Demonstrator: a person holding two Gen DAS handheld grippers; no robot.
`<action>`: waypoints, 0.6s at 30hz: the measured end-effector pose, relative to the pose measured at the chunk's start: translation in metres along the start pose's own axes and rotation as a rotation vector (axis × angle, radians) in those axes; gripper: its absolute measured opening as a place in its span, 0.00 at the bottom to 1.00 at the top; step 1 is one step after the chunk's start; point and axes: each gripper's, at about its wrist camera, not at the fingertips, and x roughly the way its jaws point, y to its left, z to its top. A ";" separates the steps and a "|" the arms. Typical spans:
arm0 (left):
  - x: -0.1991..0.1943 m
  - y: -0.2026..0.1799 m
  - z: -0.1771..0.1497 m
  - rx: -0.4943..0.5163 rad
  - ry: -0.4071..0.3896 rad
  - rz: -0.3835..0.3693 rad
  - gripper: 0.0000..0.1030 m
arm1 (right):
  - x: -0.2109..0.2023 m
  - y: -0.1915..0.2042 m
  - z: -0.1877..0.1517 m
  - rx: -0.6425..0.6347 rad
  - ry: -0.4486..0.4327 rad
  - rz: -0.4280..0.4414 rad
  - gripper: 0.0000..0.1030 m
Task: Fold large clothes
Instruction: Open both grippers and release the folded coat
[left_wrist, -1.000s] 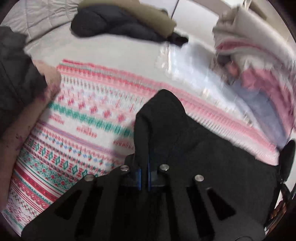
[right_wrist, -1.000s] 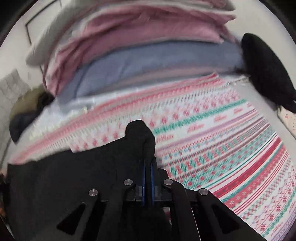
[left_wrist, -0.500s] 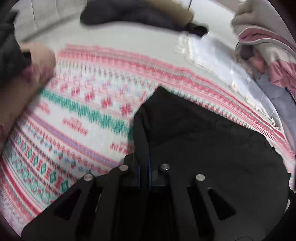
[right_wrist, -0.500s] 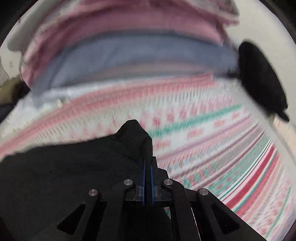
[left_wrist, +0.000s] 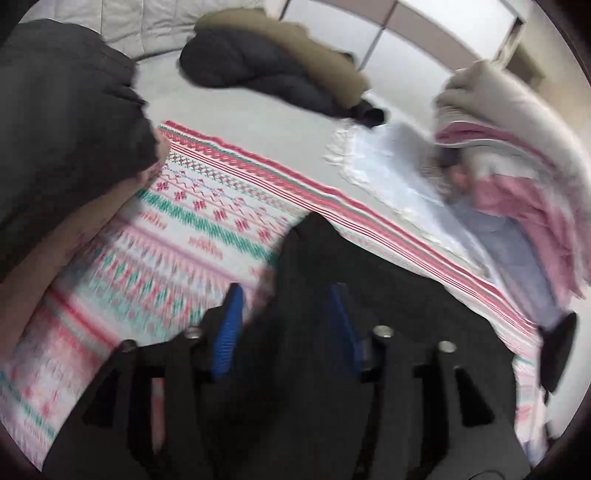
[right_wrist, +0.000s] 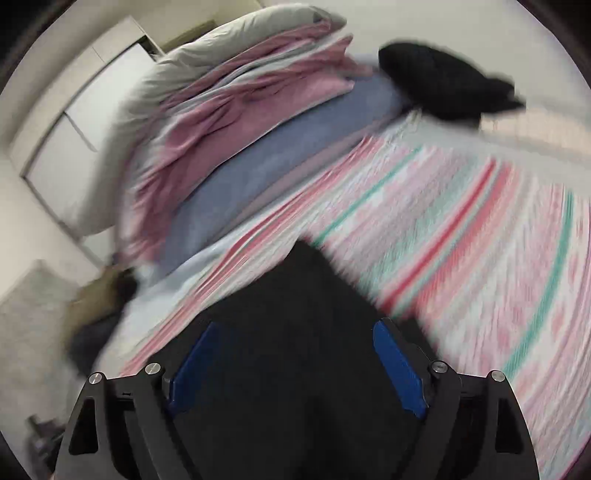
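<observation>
Nearest to us, both claws were clamped on corners of the black garment (left_wrist: 388, 314) a second ago; now both sets of jaws are opening. In the left wrist view the left claw (left_wrist: 284, 325) shows its blue pads (left_wrist: 227, 332) spread apart, with a peak of black cloth standing between them but no longer pinched. In the right wrist view the right claw (right_wrist: 295, 369) is spread wider, its pads well clear of the dark fabric that lies between and beneath them. We read this as the release that ends one fold: the carried edge has been laid down on the patterned blanket (left_wrist: 192, 221) and let go.

The garment now lies on that striped pink, red and green blanket on the bed, close under both claws. Whether the fold sits square we cannot tell; both views are blurred.

Further off, the pile of pink, blue and grey bedding (right_wrist: 229, 122) sits beyond the blanket's edge, with a dark jacket with an olive lining (left_wrist: 280, 70) near the head of the bed. A second black item (right_wrist: 443, 88) lies beside the bedding pile, perhaps waiting its turn.
</observation>
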 end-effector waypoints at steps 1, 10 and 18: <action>-0.018 -0.002 -0.016 0.015 0.008 -0.018 0.58 | -0.010 0.002 -0.022 0.011 0.042 0.019 0.85; -0.080 -0.020 -0.148 0.277 0.066 0.027 0.59 | -0.054 0.035 -0.142 -0.367 0.125 -0.072 0.85; -0.076 0.021 -0.154 0.173 0.049 0.125 0.59 | -0.072 0.005 -0.112 -0.346 0.042 -0.094 0.85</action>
